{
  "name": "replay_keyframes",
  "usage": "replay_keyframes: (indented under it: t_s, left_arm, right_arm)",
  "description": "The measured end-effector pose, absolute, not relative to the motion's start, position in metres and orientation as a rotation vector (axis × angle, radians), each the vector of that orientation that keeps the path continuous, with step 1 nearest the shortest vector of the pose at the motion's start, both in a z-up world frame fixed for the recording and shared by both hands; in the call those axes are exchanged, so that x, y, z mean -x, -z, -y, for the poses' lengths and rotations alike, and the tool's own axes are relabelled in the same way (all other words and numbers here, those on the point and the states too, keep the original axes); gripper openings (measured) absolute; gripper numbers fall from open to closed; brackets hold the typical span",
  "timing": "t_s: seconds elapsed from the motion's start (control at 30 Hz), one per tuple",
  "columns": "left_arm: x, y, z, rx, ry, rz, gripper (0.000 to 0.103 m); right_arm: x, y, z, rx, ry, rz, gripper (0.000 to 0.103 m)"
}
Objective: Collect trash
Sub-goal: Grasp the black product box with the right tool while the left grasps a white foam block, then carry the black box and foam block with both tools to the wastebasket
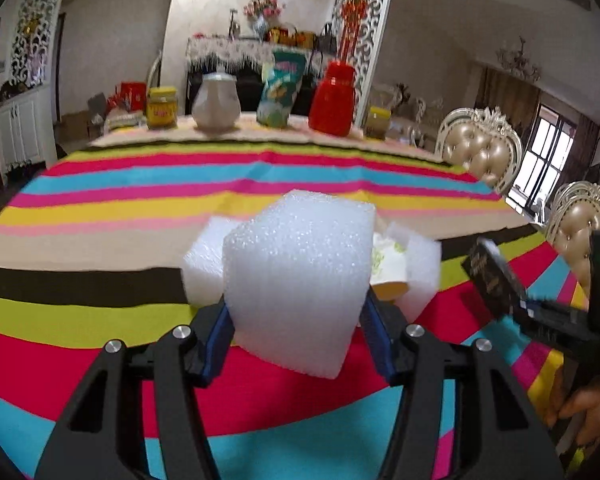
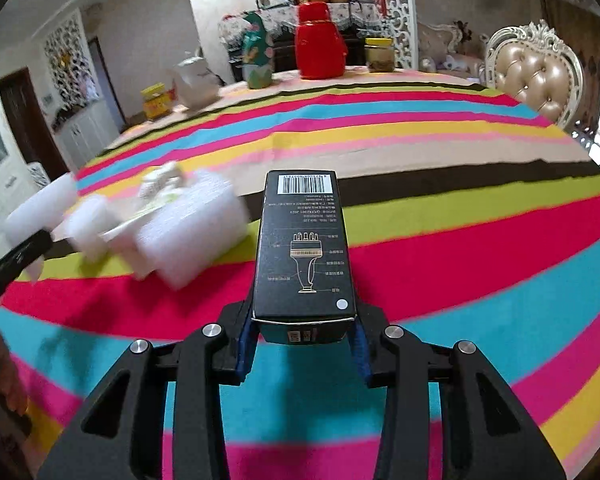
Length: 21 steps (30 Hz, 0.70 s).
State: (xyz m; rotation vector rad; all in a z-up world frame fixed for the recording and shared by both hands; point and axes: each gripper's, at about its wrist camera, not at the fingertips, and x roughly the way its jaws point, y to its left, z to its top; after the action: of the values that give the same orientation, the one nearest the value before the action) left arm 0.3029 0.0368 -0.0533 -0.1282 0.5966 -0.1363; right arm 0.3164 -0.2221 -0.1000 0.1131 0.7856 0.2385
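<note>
Left wrist view takes in the worktop (image 1: 100, 208) first, a long spread of bright striped cloth with a white jug (image 1: 216, 100), a red flask (image 1: 334, 100) and a yellow-lidded jar (image 1: 162, 107) lined up along its far edge, well apart from the work. Nearer lies the trash pile (image 1: 396, 264): white foam pieces with a crumpled printed wrapper among them, though motion blur leaves me unsure how many pieces there are. Both hands look loaded, so I judge the pick-up step done for this pair of items, with carrying to a bin next. No bin shows in either view, so that move calls for turning away from the pile while keeping both grips steady.

A big white foam block (image 1: 296, 280) sits in the left gripper (image 1: 296, 316), its jaws spread fairly wide and pressed against the block's two sides, holding it clear of the cloth. Smaller, the black carton (image 2: 305, 248) with a barcode on its end is clamped near its close end by the right gripper (image 2: 304, 340), jaws partly closed on its flanks.
</note>
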Motion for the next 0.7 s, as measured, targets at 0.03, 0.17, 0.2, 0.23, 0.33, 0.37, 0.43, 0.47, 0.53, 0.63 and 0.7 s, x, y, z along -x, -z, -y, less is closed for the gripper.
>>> replay_keyframes:
  t_s: [0.03,0.17,0.2,0.23,0.33,0.37,0.43,0.47,0.53,0.63,0.7]
  left_arm:
    - [-0.297,0.049,-0.038,0.125,0.132,-0.585,0.056]
    - [-0.266,0.035,-0.039,0.121,0.139,-0.572,0.056]
    - [-0.259,0.033,-0.039,0.116,0.140,-0.571,0.056]
    - [-0.252,0.032,-0.038,0.111,0.141,-0.571,0.056]
    - [-0.227,0.032,-0.028,0.091,0.168,-0.582,0.057]
    - [-0.219,0.033,-0.025,0.085,0.172,-0.584,0.057]
    - [-0.207,0.035,-0.018,0.084,0.195,-0.598,0.057]
    - [-0.202,0.038,-0.015,0.082,0.204,-0.601,0.057]
    - [-0.193,0.041,-0.006,0.071,0.220,-0.603,0.057]
    - [-0.180,0.043,0.010,0.046,0.244,-0.597,0.057]
    - [-0.170,0.044,0.022,0.035,0.268,-0.592,0.057]
  right_arm:
    - [-0.306,0.097,0.221,-0.114,-0.249,-0.785,0.038]
    - [-0.264,0.085,0.217,-0.084,-0.288,-0.762,0.038]
    - [-0.255,0.083,0.217,-0.071,-0.291,-0.755,0.038]
    - [-0.243,0.080,0.217,-0.057,-0.296,-0.746,0.038]
    - [-0.214,0.076,0.222,-0.052,-0.307,-0.731,0.038]
    - [-0.206,0.075,0.225,-0.059,-0.309,-0.729,0.038]
    - [-0.190,0.075,0.231,-0.068,-0.306,-0.725,0.038]
    - [-0.180,0.074,0.234,-0.072,-0.302,-0.717,0.038]
    - [-0.165,0.074,0.240,-0.069,-0.293,-0.706,0.038]
    - [-0.145,0.074,0.251,-0.073,-0.271,-0.681,0.038]
    - [-0.132,0.075,0.259,-0.090,-0.266,-0.669,0.038]
